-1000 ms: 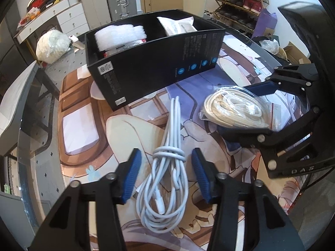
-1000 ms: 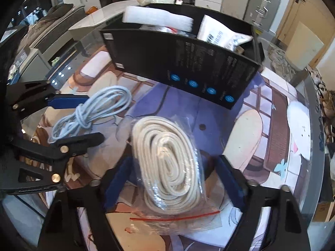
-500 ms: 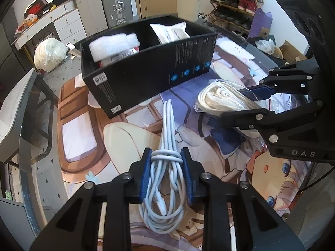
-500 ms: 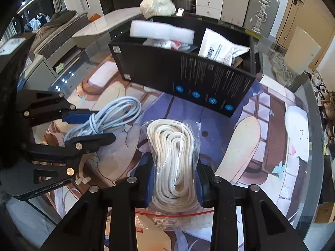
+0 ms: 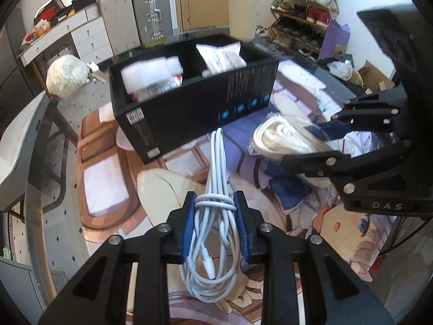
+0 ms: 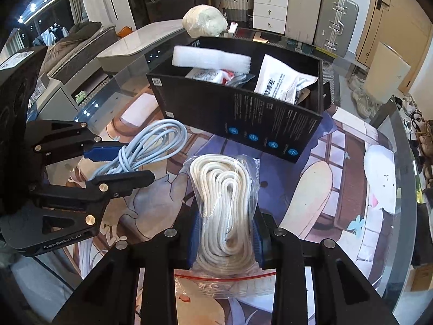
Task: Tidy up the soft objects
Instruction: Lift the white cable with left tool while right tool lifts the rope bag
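White cable [image 5: 213, 233] sits clenched in the left claw [image 5: 215, 226], bagged rope [image 6: 226, 211] in the right claw [image 6: 226, 233]; both bundles point lengthwise at the black box [image 6: 243, 113] just ahead on the worktop [image 6: 349, 178]

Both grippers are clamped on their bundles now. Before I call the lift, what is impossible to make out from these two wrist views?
- Black box floor: both views, hidden by its near wall and contents.
- Zip bag bottom: right wrist view, covered by the right gripper.
- White cable lift-off from the mat: left wrist view, unclear.
- Box contents: left wrist view, blurred.
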Demonstrator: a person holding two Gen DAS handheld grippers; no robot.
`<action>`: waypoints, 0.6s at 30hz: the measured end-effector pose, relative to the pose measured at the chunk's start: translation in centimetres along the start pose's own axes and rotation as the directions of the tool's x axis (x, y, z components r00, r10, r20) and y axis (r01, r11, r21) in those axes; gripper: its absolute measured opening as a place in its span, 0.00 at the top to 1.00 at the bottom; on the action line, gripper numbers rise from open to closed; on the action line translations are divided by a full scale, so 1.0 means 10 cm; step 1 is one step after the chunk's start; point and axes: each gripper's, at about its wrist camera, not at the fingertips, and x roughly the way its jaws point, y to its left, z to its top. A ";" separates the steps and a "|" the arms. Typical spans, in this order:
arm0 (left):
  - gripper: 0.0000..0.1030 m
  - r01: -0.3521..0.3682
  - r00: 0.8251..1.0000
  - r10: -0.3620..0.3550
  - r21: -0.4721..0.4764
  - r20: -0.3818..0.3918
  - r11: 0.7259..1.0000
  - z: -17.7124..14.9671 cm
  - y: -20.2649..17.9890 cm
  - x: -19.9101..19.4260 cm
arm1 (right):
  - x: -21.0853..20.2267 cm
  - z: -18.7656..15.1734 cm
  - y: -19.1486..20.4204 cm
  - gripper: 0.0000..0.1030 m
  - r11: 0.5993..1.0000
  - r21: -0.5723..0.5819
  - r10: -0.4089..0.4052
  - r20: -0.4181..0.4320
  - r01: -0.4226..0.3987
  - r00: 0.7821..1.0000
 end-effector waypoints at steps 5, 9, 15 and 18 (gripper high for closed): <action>0.75 -0.001 1.000 0.001 -0.006 0.011 1.000 0.00 -0.01 -0.02 | 0.04 -0.01 0.00 0.69 1.000 0.004 -0.005 -0.008 0.005 1.000; 0.75 -0.040 0.993 0.038 0.013 0.108 0.999 0.06 -0.02 -0.23 | -0.11 0.03 0.00 0.70 1.000 0.013 -0.003 0.055 0.003 0.998; 0.75 -0.064 0.961 0.067 -0.018 0.268 0.998 0.11 0.04 -0.55 | -0.50 0.06 0.03 0.69 1.000 0.006 0.004 0.250 -0.006 0.968; 0.75 -0.084 0.930 0.089 -0.030 0.357 0.996 0.10 0.08 -0.72 | -0.70 0.05 0.05 0.69 1.000 -0.004 -0.005 0.358 0.007 0.934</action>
